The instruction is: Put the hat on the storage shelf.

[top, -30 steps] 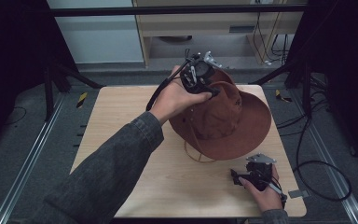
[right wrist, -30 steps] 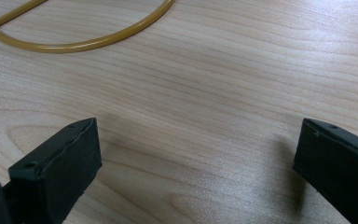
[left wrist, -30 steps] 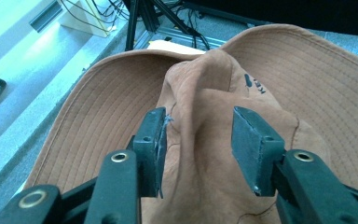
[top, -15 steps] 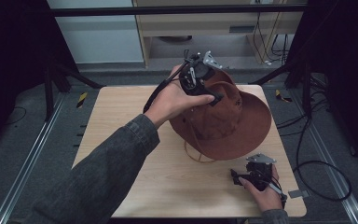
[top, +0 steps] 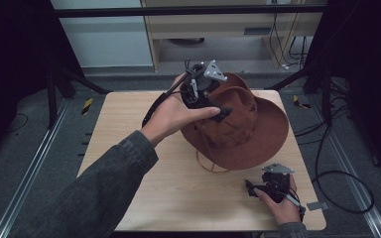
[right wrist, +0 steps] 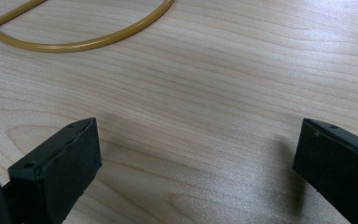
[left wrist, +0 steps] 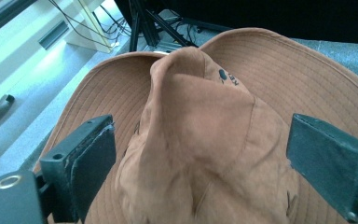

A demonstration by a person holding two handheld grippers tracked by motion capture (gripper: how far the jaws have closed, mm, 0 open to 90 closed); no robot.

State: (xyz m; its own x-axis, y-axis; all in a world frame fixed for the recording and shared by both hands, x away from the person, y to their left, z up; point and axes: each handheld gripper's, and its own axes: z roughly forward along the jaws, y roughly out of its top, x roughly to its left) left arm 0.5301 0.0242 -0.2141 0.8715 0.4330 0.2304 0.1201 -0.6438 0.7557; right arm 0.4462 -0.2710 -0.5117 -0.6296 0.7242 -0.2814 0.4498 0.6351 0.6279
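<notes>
Toward the counter's [top: 129, 148] far right corner sits a brown hat [top: 248, 134]; the left claw [left wrist: 200, 154] has just been opening, crown between its parted pads, untouched. Right claw [right wrist: 196, 154] gapes empty.

Left tongs [top: 217, 110] raised at arm's reach, jaws just spread wide; right tongs [top: 253, 188] low, jaws agape.

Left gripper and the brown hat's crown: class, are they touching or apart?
Apart. In the left gripper view the left gripper, jaws just opened, straddles the pinched crown of the hat, with a gap beside each pad.
</notes>
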